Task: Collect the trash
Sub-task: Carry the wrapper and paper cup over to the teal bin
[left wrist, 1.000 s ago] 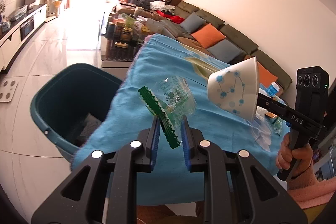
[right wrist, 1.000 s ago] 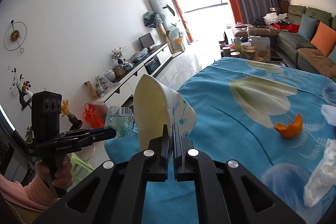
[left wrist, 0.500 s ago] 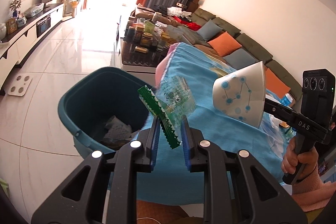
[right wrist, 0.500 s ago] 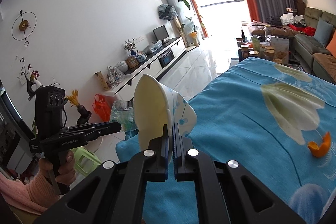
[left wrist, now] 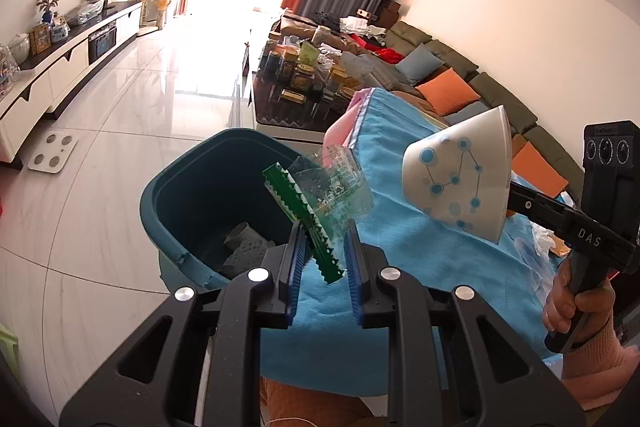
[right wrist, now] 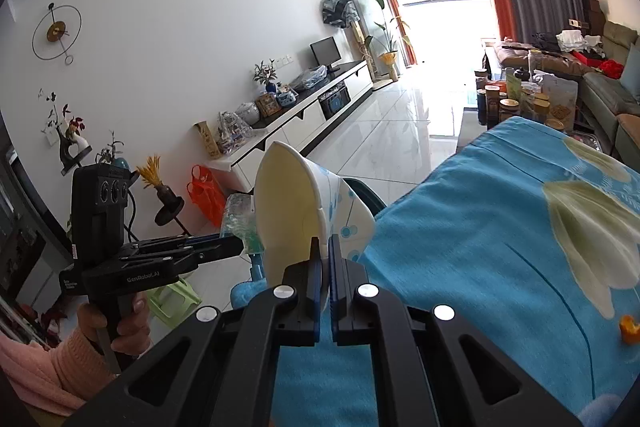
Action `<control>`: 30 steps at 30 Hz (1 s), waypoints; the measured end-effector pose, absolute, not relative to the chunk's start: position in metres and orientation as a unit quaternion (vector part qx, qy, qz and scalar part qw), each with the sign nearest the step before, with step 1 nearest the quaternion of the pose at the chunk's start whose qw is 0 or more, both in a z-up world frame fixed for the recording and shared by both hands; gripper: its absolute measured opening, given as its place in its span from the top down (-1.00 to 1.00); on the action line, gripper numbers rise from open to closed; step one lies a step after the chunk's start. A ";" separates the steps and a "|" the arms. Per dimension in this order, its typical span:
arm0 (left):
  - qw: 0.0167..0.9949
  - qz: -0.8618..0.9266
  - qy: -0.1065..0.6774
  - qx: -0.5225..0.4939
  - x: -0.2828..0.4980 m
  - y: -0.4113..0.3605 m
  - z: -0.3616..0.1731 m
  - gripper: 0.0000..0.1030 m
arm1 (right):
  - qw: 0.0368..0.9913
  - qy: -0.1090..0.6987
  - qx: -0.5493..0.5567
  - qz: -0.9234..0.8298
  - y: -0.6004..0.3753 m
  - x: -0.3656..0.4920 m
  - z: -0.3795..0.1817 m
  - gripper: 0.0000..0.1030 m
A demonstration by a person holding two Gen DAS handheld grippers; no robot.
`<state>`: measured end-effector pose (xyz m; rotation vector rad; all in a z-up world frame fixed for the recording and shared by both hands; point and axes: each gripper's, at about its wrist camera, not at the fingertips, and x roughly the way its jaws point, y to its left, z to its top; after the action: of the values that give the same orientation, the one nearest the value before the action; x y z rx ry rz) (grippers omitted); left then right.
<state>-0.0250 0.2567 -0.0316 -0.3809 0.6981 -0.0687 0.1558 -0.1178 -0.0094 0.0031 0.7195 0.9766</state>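
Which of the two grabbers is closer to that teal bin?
Left. The left gripper holds its clear wrapper over the teal bin; the right gripper, clamping the paper cup, is over the blue tablecloth.

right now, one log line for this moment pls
left tool: shut on wrapper, over bin | right tool: shut on paper cup, beside bin | bin: some trash inside | orange peel: on blue cloth

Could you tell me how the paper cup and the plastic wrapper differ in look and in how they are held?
The paper cup is opaque white with blue dots; the plastic wrapper is clear with a green serrated edge. The right gripper pinches the cup's rim; the left gripper holds the wrapper. Both hang near the teal bin.
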 end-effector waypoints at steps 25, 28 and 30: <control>0.912 0.005 0.359 -0.198 -0.014 0.277 -0.049 0.61 | 0.799 0.369 0.000 0.474 -0.068 0.183 -0.023 0.95; 0.911 0.007 0.361 -0.199 -0.013 0.278 -0.051 0.61 | 0.798 0.373 0.000 0.474 -0.063 0.186 -0.026 0.95; 0.910 0.009 0.363 -0.199 -0.012 0.279 -0.053 0.61 | 0.797 0.375 -0.001 0.473 -0.060 0.186 -0.027 0.95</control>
<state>-0.0117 0.2788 -0.0526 -0.4109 0.7483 0.0178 0.1860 -0.0599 -0.0272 -0.0018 0.8048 1.0162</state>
